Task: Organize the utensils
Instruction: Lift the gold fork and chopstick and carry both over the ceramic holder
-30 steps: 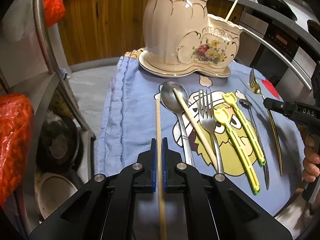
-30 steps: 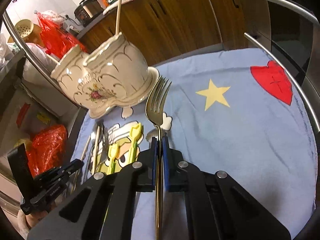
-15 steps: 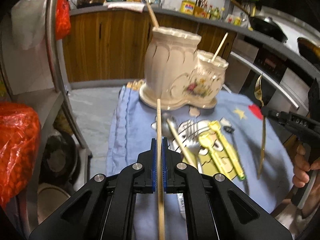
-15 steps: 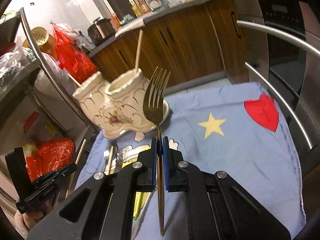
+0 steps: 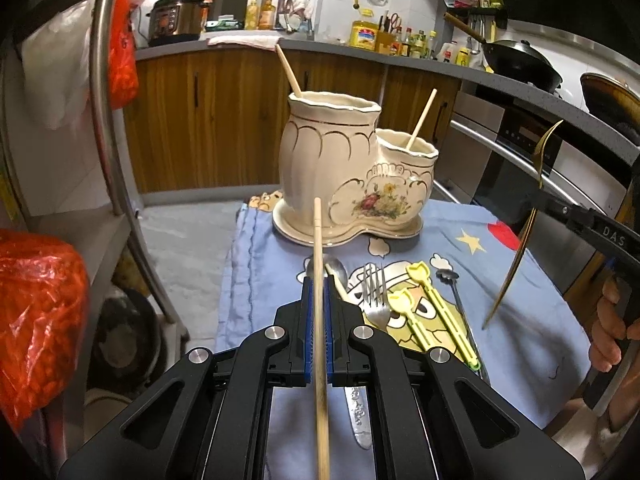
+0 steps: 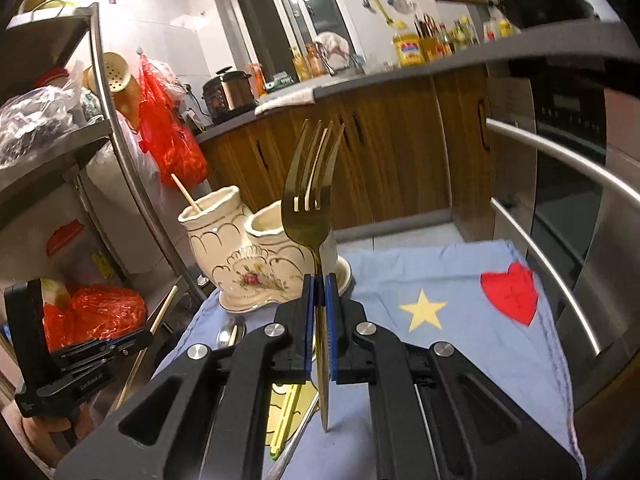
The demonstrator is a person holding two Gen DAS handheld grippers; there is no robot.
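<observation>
My left gripper (image 5: 317,284) is shut on a wooden chopstick (image 5: 319,248) whose tip points at the cream ceramic utensil holder (image 5: 344,184). That two-pot holder stands on the blue cloth (image 5: 256,264), with one chopstick in each pot. My right gripper (image 6: 319,284) is shut on a gold fork (image 6: 310,196), held upright with its tines up, in front of the holder (image 6: 224,248). The left wrist view shows the fork (image 5: 528,220) lifted at the right. On the cloth lie a steel spoon (image 5: 340,270), a steel fork (image 5: 376,296), two yellow tongs (image 5: 436,312), another chopstick and a thin dark utensil.
A steel shelf rack (image 5: 104,128) with red plastic bags (image 5: 36,312) stands at the left. An oven with steel bar handles (image 6: 560,184) is at the right. Wooden cabinets and a crowded counter (image 5: 360,52) run behind the table. A hand (image 5: 608,336) grips the right tool.
Both grippers rose from the cloth and tilted upward. The chopstick and the gold fork came off the cloth with them, and the fork now stands higher in front of the holder.
</observation>
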